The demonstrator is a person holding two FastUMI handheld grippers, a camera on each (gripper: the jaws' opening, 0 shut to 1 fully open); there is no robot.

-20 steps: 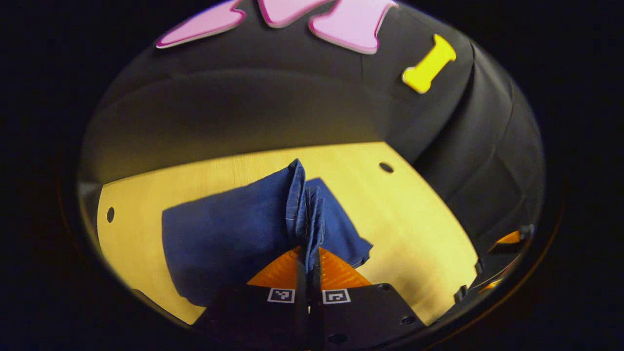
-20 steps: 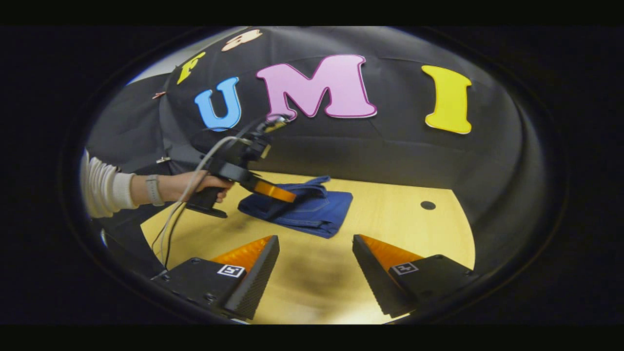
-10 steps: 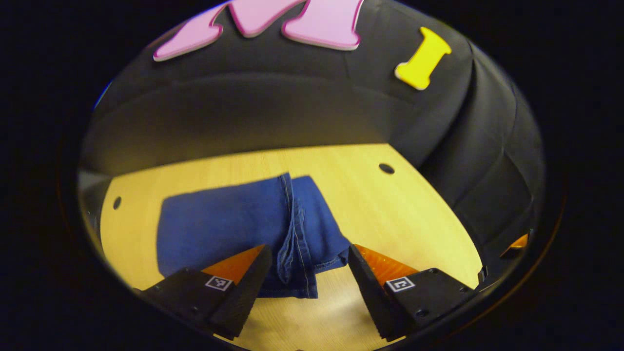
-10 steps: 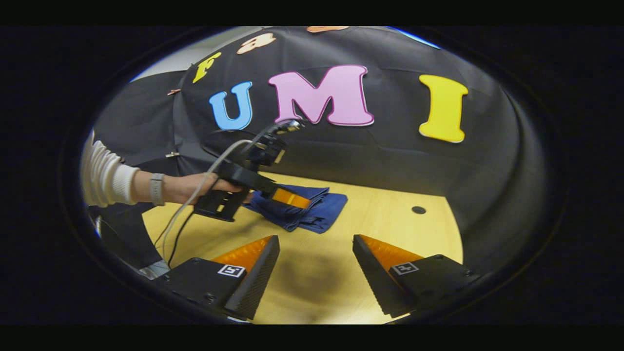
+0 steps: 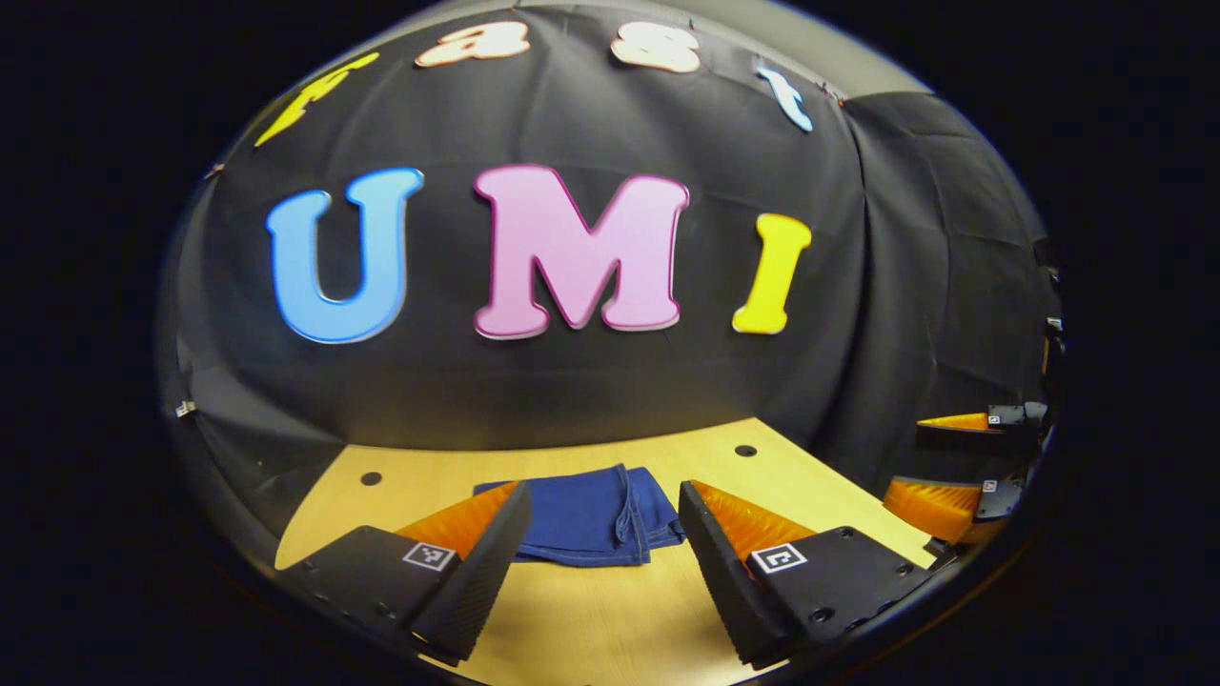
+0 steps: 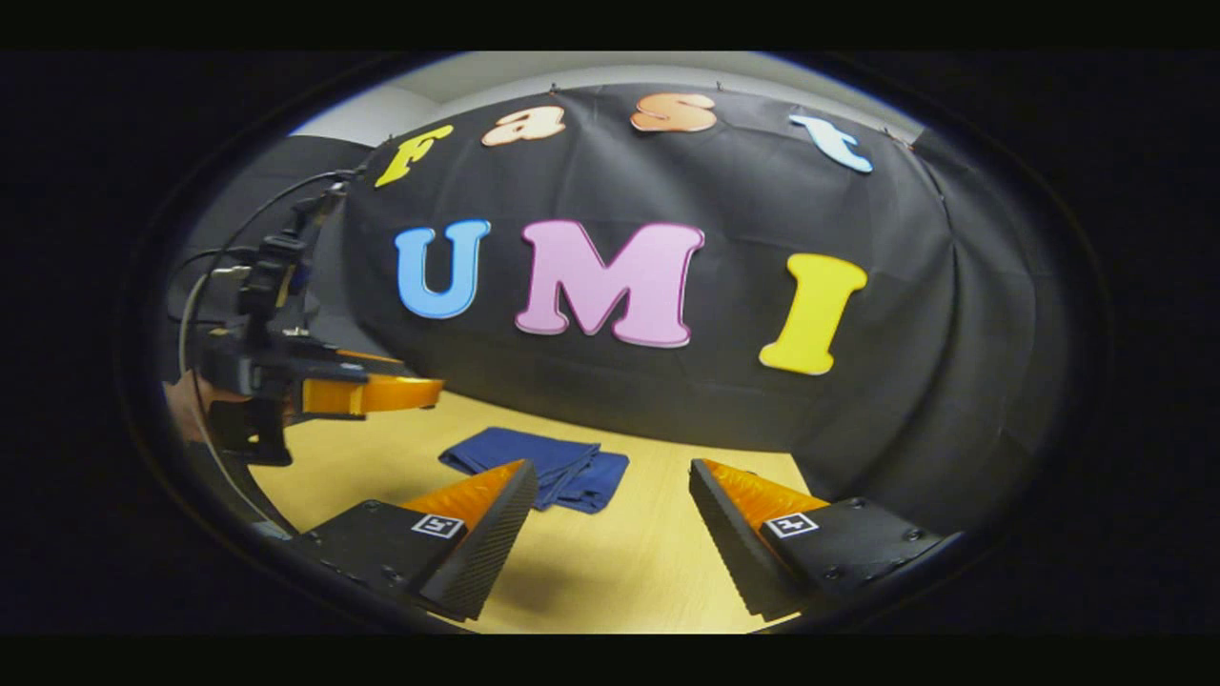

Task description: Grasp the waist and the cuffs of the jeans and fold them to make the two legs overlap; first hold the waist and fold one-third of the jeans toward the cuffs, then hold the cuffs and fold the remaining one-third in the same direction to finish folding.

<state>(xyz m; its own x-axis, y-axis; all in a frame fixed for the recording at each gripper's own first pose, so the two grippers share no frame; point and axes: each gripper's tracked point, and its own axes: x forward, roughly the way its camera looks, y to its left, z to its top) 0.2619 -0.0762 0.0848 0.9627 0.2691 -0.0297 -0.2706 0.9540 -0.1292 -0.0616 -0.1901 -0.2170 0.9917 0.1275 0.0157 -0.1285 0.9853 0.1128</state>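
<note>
Wooden table [image 5: 591,619] (bare around folded jeans [image 5: 586,514]), both grippers wide apart.

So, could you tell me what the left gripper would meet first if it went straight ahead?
Probably the folded jeans, lying on the table between the open left gripper's fingers; depth is unclear.

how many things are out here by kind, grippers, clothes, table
grippers: 2, left gripper and right gripper, both open
folded jeans: 1
wooden table: 1
total: 4
</note>
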